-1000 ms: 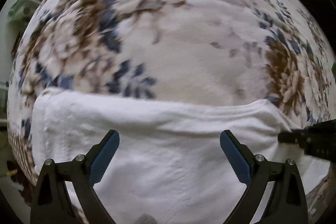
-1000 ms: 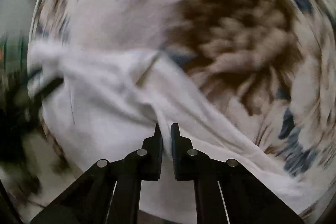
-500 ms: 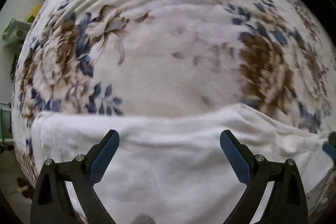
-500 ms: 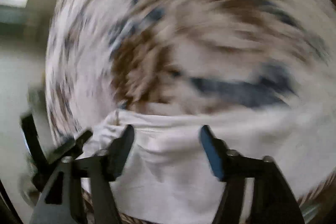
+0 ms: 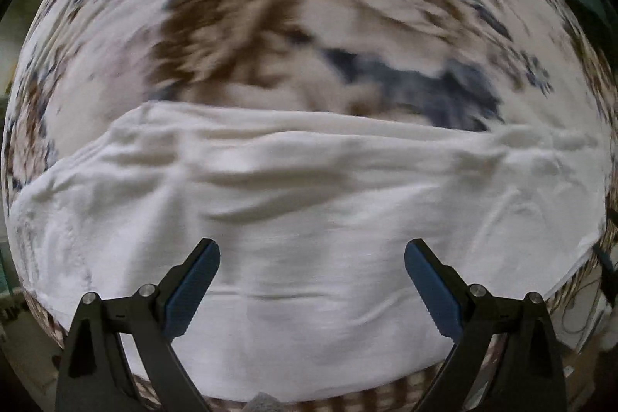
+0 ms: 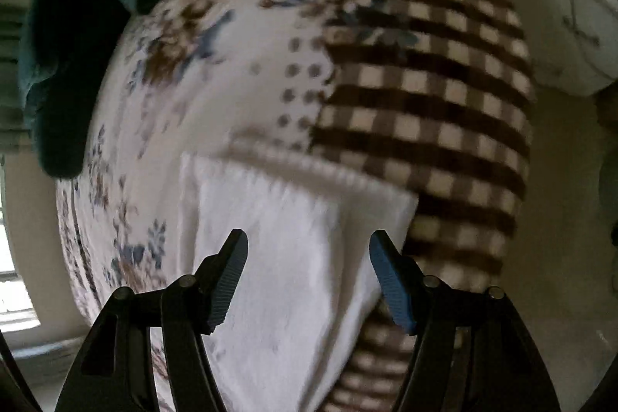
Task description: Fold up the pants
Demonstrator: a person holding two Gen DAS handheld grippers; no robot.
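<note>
The white pants (image 5: 309, 203) lie folded into a wide band on a floral blanket (image 5: 270, 37). My left gripper (image 5: 311, 263) is open and empty, just above the cloth's near part. In the right wrist view one end of the pants (image 6: 286, 238) lies at the blanket's edge. My right gripper (image 6: 307, 257) is open and empty over that end. Both views are blurred by motion.
A brown and cream checked cover (image 6: 432, 111) hangs over the bed's side to the right of the pants. A dark teal cloth heap (image 6: 65, 64) sits at the far left of the bed. Pale floor (image 6: 560, 219) lies beyond the checked cover.
My right gripper has let go of the pants and opened, then swung to face the bed's edge. My left gripper stayed open and shifted along the folded pants.
</note>
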